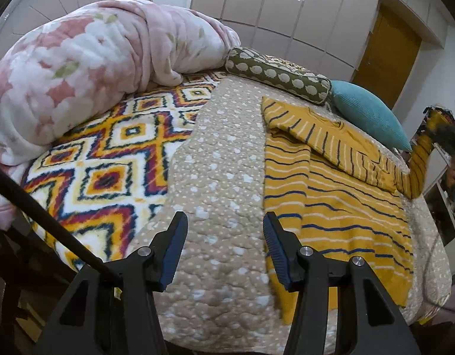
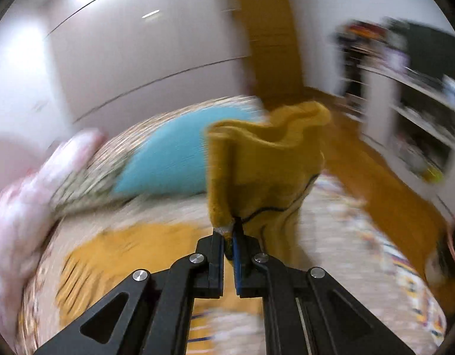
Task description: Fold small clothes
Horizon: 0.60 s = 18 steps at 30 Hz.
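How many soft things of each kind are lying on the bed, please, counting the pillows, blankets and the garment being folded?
Pillows: 2, the dotted olive bolster and the teal cushion
Blankets: 2, the pink floral blanket and the diamond-patterned blanket
Garments: 1, the yellow striped top
Total: 5

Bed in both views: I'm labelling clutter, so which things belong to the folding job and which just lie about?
Part of the job:
- yellow striped garment
- right gripper, shut on its sleeve
- left gripper, open

Just lying about:
- pink floral blanket
- teal cushion
- dotted bolster
- patterned blanket
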Each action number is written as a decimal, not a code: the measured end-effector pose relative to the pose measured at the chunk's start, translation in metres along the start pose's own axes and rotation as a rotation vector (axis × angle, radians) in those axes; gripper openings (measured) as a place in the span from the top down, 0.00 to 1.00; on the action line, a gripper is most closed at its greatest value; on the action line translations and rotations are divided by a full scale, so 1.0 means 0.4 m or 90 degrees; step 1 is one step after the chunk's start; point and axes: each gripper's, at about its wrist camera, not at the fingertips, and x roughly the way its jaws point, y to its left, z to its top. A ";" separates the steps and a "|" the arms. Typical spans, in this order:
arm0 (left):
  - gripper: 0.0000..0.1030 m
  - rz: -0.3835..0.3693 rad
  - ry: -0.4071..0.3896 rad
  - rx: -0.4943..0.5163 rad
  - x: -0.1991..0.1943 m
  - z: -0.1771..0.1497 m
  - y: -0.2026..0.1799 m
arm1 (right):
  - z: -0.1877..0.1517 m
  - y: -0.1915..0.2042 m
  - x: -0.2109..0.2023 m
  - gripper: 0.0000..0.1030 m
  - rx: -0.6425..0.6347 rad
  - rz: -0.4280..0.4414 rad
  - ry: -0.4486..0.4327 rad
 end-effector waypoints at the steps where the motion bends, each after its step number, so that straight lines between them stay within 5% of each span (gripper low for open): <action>1: 0.50 0.004 -0.006 0.002 -0.004 -0.002 0.010 | -0.019 0.102 0.023 0.95 -0.046 0.034 0.016; 8: 0.48 0.023 -0.025 -0.005 -0.016 -0.011 0.076 | -0.251 0.591 0.159 0.95 -0.271 0.168 0.122; 12: 0.48 0.028 -0.016 -0.016 -0.005 -0.021 0.113 | -0.377 0.758 0.243 0.95 -0.368 0.170 0.162; 18: 0.48 0.028 -0.003 -0.039 0.013 -0.025 0.133 | -0.509 0.876 0.292 0.90 -0.495 0.139 0.186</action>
